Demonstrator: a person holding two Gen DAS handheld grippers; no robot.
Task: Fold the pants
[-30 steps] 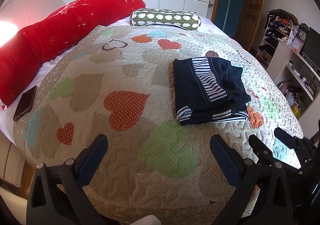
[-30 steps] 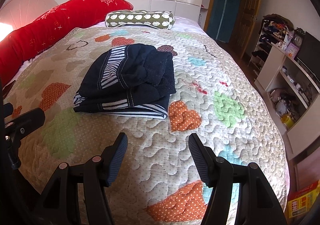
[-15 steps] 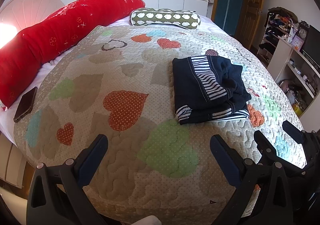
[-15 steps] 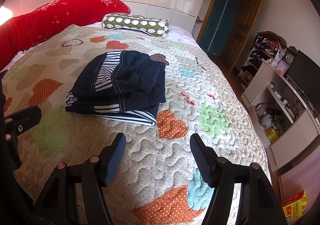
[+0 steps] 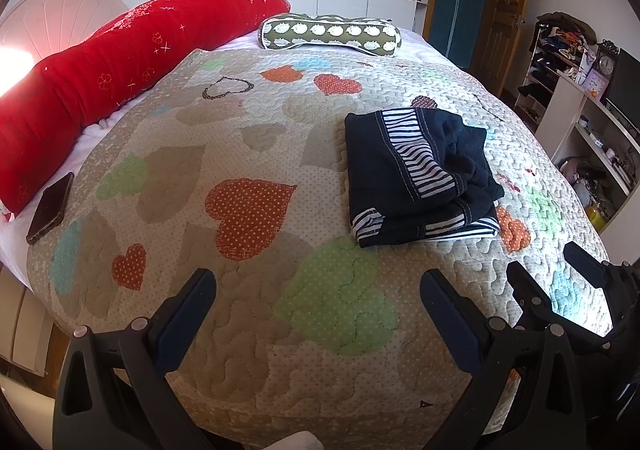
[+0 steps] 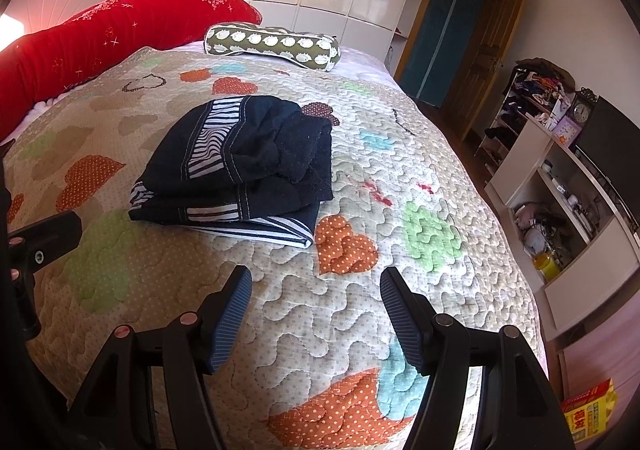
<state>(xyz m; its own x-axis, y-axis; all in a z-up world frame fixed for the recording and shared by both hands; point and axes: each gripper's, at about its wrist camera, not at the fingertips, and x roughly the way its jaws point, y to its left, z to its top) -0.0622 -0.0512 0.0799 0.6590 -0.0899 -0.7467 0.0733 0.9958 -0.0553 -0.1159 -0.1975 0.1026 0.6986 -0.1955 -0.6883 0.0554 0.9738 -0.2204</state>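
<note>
Both tongs hang over the near edge of the bed, each with its jaws spread wide and nothing between them. From the left wrist view, the left gripper [image 5: 318, 304] sits above the quilt [image 5: 256, 334] over a green patch, and the right gripper [image 5: 554, 264] shows just beside it toward the near right corner, likewise spread. From the right wrist view, the right gripper [image 6: 316, 300] hovers over the quilt [image 6: 328, 314] close to an orange heart patch, with part of the left gripper [image 6: 44, 230] visible at the left side.

Neither tool touches the pants [image 5: 416, 169], which lie folded into a compact dark navy bundle with black-and-white striped bands, resting on the quilt toward the right half of the bed, apart from both grippers. In the right wrist view the pants [image 6: 240, 165] lie ahead and left of the fingers; the top layer looks rumpled and the striped hem pokes out at the near side.

A long red bolster [image 5: 120, 69] runs along the left edge of the bed. A green patterned pillow [image 5: 330, 31] lies at the far edge. A dark phone [image 5: 50, 207] rests at the left edge beside the bolster, on the white sheet.
</note>
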